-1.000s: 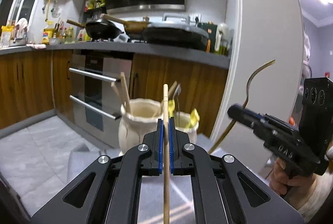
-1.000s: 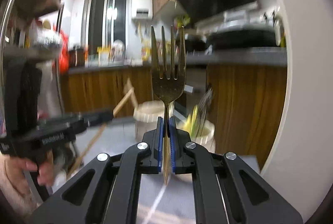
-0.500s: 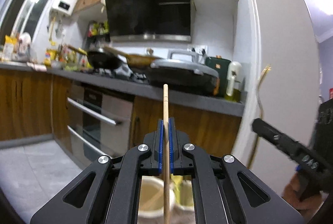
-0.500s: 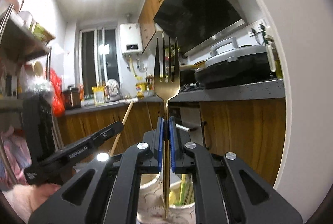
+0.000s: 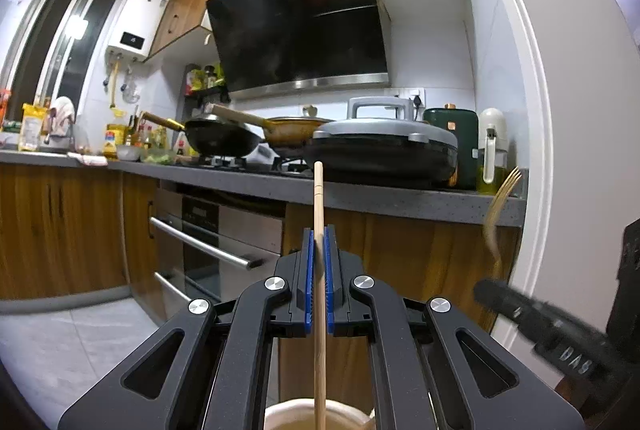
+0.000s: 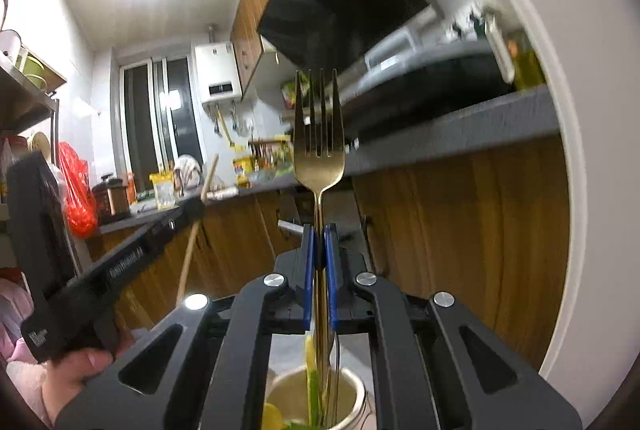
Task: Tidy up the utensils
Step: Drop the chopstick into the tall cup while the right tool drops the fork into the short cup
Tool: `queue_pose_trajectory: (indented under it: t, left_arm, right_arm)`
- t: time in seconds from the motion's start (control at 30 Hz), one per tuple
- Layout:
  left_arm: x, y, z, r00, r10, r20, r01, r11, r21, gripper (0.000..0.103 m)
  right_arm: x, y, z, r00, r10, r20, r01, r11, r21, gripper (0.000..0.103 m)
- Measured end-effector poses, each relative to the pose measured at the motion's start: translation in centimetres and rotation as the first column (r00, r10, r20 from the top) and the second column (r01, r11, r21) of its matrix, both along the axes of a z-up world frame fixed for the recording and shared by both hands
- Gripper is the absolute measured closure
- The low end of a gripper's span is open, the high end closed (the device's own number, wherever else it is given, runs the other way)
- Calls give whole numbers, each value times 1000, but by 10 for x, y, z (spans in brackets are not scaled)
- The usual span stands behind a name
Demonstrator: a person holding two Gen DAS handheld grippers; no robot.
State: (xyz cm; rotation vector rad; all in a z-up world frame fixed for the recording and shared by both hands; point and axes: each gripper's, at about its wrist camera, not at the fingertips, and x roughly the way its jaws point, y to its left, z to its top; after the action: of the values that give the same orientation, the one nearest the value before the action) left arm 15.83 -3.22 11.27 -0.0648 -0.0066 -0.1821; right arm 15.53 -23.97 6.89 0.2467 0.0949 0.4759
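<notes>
Wooden chopstick (image 5: 319,230) upright, clamped between left gripper (image 5: 319,250) pads above cream jar (image 5: 316,415); gold fork (image 6: 319,150) pinched upright in right gripper (image 6: 319,250), over metal cup (image 6: 316,404).

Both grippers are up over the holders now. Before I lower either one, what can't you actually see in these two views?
- Left wrist view: the cream holder is cut off by the bottom edge and the left gripper; the chopstick's lower end and the holder's contents are hidden.
- Left wrist view: the right gripper is motion-blurred.
- Right wrist view: the metal cup is cut off; the fork's handle end is hidden among the cup's contents.
- Right wrist view: the countertop appliances are blurred.
</notes>
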Motion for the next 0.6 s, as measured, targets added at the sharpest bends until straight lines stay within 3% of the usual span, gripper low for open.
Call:
queue_pose_trajectory:
  t: [0.13,0.4,0.6]
  left_arm:
    - [-10,6,-9,1000,-23,-7,23,1000,-18,98]
    - [-60,14,-29,998,-64,-12,64,998,14,98]
    - [-81,20,-52,991,-64,-117,69,997,34,97]
  right_arm:
    - [0,5,-12,998,6,-63,-9,999,-51,97]
    - [-11,4,-27,991,22,-129,-33,996,-81,97]
    - [-19,5,-40,987,20,-157,-37,993,-109,97]
